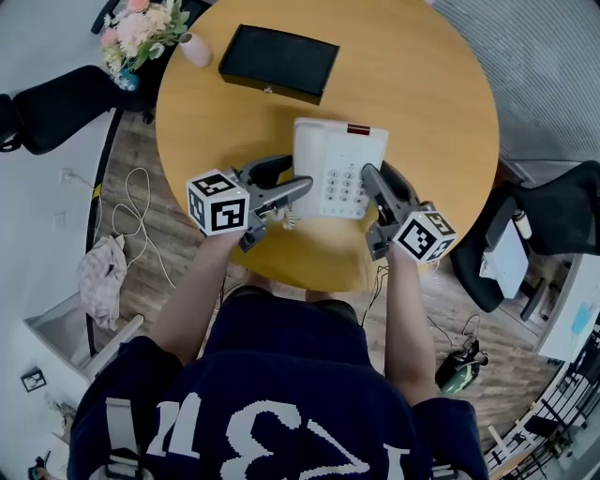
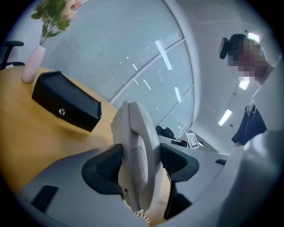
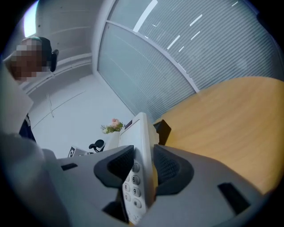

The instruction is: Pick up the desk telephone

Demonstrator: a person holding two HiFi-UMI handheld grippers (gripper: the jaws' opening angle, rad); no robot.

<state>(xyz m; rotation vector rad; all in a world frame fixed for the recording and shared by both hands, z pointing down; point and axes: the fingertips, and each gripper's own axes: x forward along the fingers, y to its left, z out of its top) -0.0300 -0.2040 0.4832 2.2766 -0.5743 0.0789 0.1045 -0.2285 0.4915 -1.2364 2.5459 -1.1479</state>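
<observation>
Head view shows a round wooden table from above, and the white desk telephone is over its near half, just in front of the person, held from both sides. The left hand-held gripper is at the left edge of the telephone, where the handset lies, and the right hand-held gripper is at the right edge, beside the keypad. In the left gripper view the two dark pads are pressed on the handset side of the body, one on each face - the jaws stand wide, but they are pinching the telephone and nothing else. A piece of the coiled cord hangs at the near left corner. In the right gripper view the jaws are closer together and they pinch the thin keypad edge; one pad sits on the number keys and the other on the underside. Whether the telephone touches the table at all I cannot tell from these views. Behind it, well apart, a flat black box lies on the far part of the table, and at the far left rim stands a pale pink vase with flowers. Office chairs stand around the table on the wooden floor.
</observation>
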